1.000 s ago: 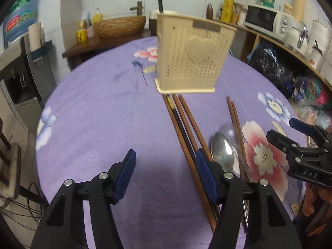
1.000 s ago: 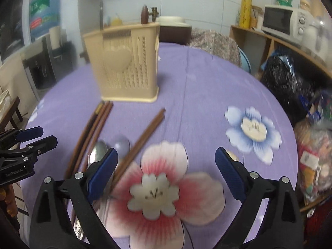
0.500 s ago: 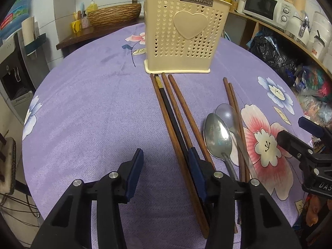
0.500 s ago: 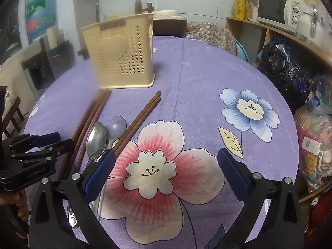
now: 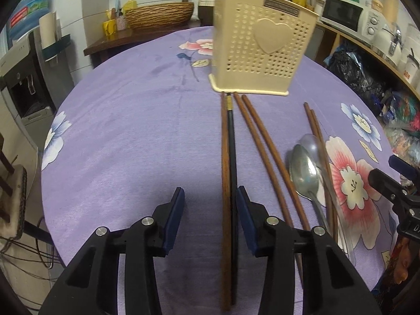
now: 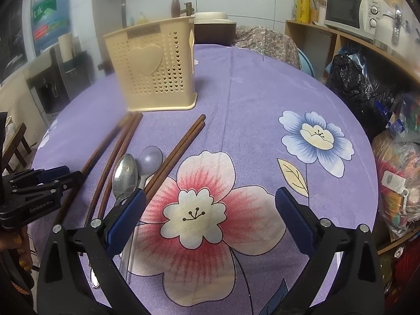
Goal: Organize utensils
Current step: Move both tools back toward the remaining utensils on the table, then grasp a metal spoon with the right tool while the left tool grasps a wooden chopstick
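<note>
Chopsticks (image 5: 227, 183) brown w/ one black, steel spoons (image 5: 304, 168) alongside

The tablecloth (image 5: 131, 120) is matt purple cloth with a fine, slightly ribbed weave and printed flowers. On it stands a cream plastic holder (image 5: 262, 50), smooth and perforated (a raised heart on its face), beside dark, dully polished wooden chopsticks (image 5: 225, 183). The metal spoon (image 5: 304, 173) is glossy and reflective; the gripper pads (image 5: 175, 218) look like matt blue rubber.
</note>
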`<state>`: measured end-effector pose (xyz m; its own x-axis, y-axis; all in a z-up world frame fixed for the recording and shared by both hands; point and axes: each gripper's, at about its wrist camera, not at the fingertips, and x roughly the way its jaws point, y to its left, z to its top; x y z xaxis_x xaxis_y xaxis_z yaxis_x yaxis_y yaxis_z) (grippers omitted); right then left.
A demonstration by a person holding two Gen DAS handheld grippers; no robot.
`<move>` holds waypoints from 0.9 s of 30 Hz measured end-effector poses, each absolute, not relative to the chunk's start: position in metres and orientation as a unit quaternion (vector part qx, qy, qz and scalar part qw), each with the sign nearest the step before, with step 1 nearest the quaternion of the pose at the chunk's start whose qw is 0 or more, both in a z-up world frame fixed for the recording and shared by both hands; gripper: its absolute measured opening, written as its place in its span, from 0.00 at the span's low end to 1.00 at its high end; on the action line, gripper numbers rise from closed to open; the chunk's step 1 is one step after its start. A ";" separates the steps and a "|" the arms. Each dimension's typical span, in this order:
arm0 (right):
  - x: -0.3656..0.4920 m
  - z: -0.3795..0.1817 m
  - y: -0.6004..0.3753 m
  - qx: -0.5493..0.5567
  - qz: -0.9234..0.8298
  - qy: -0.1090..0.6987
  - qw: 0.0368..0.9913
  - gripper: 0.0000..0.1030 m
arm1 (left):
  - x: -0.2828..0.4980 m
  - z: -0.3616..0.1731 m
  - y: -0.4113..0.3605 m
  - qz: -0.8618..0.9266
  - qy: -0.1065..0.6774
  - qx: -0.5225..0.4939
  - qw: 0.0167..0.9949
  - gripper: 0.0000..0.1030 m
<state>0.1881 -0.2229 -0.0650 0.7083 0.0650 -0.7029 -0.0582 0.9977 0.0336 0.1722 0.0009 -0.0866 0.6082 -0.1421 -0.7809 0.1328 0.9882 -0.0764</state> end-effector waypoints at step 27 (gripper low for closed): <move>0.183 -0.060 -0.197 -0.007 0.074 0.382 0.921 0.94 | 0.217 -0.087 0.011 -0.070 0.438 0.025 0.896 0.24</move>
